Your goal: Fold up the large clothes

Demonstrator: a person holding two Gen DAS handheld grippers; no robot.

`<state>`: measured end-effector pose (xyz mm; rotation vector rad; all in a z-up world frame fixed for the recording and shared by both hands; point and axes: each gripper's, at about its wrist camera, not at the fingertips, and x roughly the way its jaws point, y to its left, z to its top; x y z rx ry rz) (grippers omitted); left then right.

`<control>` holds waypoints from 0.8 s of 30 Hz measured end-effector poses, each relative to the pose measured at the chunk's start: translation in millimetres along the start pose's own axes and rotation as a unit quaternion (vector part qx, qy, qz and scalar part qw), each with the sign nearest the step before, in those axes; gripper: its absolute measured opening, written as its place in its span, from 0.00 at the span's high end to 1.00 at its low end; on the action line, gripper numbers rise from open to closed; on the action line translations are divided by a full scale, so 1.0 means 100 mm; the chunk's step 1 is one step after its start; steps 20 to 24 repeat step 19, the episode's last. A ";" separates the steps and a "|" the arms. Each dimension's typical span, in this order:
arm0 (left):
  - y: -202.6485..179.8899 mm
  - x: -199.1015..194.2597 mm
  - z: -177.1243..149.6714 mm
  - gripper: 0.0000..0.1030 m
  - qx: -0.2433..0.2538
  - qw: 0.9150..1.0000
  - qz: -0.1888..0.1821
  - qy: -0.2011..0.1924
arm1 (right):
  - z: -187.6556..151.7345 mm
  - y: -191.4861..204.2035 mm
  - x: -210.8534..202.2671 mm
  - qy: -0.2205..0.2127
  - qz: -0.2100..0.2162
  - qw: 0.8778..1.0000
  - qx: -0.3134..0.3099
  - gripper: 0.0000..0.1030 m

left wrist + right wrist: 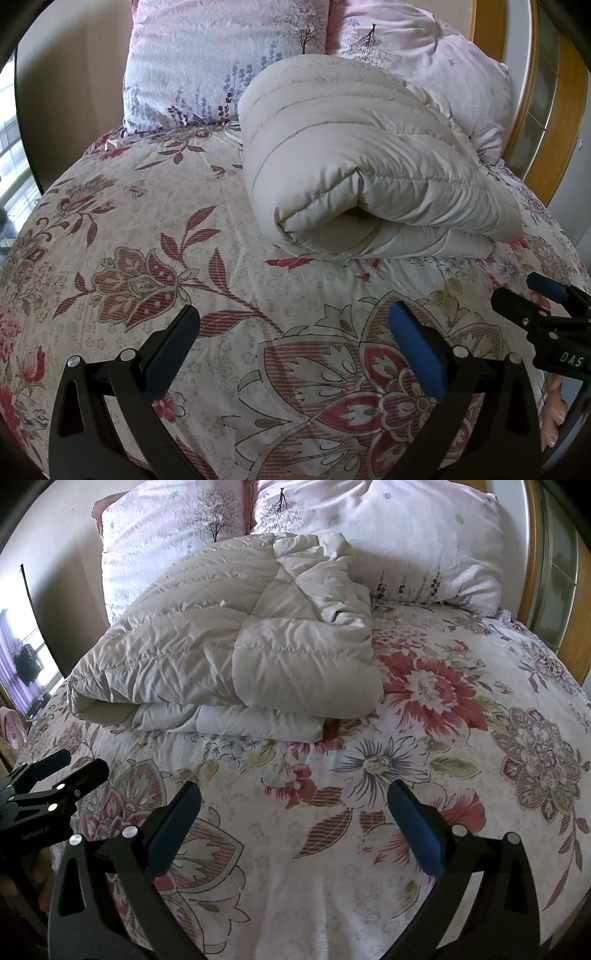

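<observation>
A cream quilted puffer coat (354, 166) lies folded in a thick bundle on the floral bedspread (147, 229), toward the pillows; it also shows in the right wrist view (221, 657). My left gripper (293, 321) is open and empty, held above the bedspread short of the bundle. My right gripper (293, 801) is open and empty, also short of the bundle. The right gripper shows at the right edge of the left wrist view (550, 306). The left gripper shows at the left edge of the right wrist view (55, 771).
Two pink floral pillows (221, 62) (388, 542) lean at the head of the bed behind the coat. A wooden frame (532, 110) stands at the right. A wall and a window (26, 661) are at the left.
</observation>
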<state>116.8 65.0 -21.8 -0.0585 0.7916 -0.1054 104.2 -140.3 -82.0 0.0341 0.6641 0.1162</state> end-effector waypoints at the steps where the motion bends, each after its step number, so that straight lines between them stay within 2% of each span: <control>1: 0.00 0.01 0.00 0.01 0.000 1.000 -0.001 0.001 | 0.00 0.00 0.00 0.000 0.000 1.000 0.000 0.02; 24: -0.01 0.02 0.01 0.01 0.003 1.000 0.003 0.009 | 0.00 -0.01 0.04 0.008 0.003 1.000 0.001 0.02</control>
